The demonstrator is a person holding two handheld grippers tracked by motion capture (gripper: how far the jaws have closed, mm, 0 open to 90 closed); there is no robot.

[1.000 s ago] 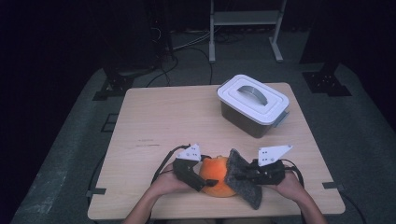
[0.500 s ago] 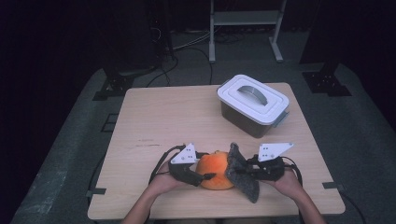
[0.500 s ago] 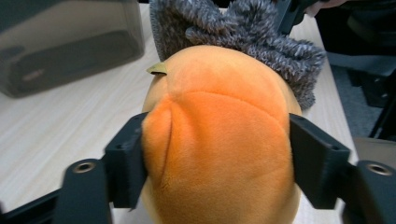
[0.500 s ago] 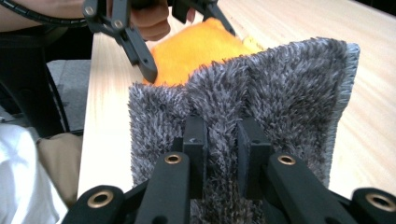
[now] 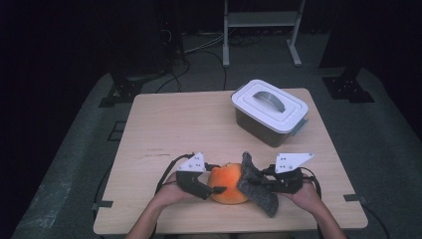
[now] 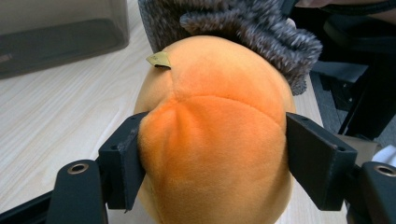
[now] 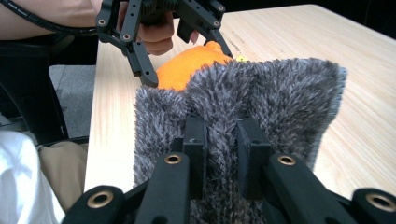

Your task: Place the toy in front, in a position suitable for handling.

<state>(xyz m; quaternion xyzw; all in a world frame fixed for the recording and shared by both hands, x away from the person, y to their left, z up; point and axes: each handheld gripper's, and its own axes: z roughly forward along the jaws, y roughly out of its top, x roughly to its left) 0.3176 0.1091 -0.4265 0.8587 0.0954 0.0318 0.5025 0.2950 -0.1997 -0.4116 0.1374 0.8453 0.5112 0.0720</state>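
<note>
Right at the near edge of the desk (image 5: 164, 129) sits a round orange plush ball (image 5: 228, 182), soft and short-napped, with stitched seams meeting near a small yellowish tag (image 6: 159, 59). The left claw (image 6: 212, 158) has just been closing and now clamps it, both black pads dented into the plush sides. Touching the ball's far side is a shaggy grey fur cloth (image 5: 258, 190), long-piled and floppy. The right claw (image 7: 223, 154) pinches a fold of that cloth between its narrow-set jaws. Well apart, toward the far right corner of the pale wood-grain top, stands a rectangular dark translucent box with a white handled lid (image 5: 269, 105).
</note>
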